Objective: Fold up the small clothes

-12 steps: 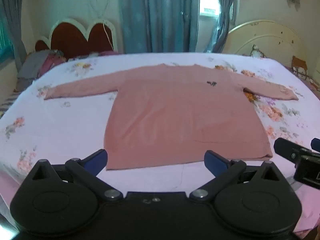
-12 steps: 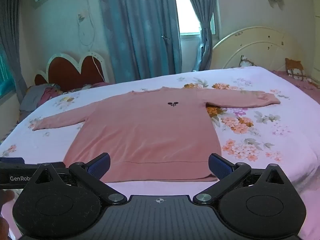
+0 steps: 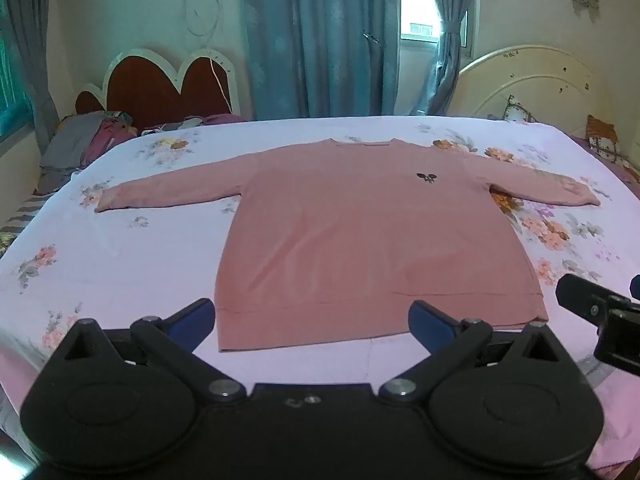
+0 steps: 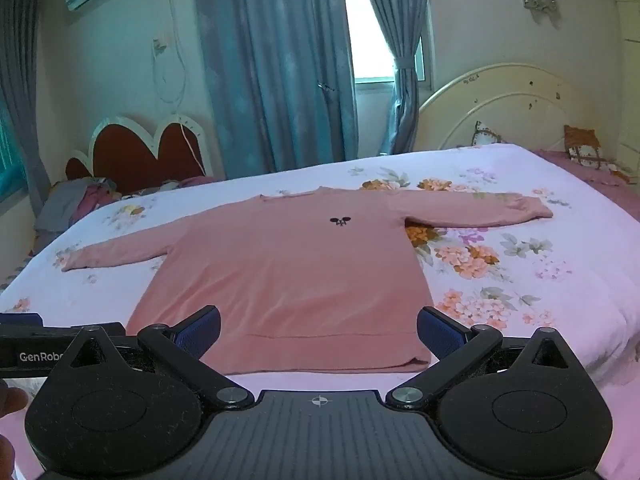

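Clearly soft and light, the pink top lies flat just ahead of the left gripper and right gripper, both wide open and empty; pinching hem corners or sleeve cuffs looks best.

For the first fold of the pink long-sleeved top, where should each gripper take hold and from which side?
Probably at the hem corners. The pink top lies flat, hem nearest, sleeves spread. Left gripper takes the near left hem corner; right gripper the near right hem corner. Both are open, so come in low from the near edge, sliding one finger under the flat fabric.
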Action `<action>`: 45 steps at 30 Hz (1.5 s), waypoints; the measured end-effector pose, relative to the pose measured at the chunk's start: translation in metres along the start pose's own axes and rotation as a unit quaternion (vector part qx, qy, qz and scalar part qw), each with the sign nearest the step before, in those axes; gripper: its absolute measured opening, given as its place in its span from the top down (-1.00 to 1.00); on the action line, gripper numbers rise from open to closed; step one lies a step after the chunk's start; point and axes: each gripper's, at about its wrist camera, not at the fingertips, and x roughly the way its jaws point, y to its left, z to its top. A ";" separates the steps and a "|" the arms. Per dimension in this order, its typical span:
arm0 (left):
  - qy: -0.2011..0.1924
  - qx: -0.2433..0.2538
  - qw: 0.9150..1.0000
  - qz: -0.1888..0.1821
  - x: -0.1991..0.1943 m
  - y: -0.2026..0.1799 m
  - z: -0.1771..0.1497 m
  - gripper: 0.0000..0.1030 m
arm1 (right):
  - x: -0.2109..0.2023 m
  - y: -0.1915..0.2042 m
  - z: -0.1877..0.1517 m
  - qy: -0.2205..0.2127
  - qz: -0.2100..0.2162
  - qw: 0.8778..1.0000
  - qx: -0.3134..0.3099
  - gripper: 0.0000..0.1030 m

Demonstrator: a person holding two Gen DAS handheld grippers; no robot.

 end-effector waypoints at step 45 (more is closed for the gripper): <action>-0.002 -0.003 1.000 0.004 0.006 -0.009 -0.001 -1.00 | 0.008 -0.002 0.003 -0.001 0.001 1.000 0.002 -1.00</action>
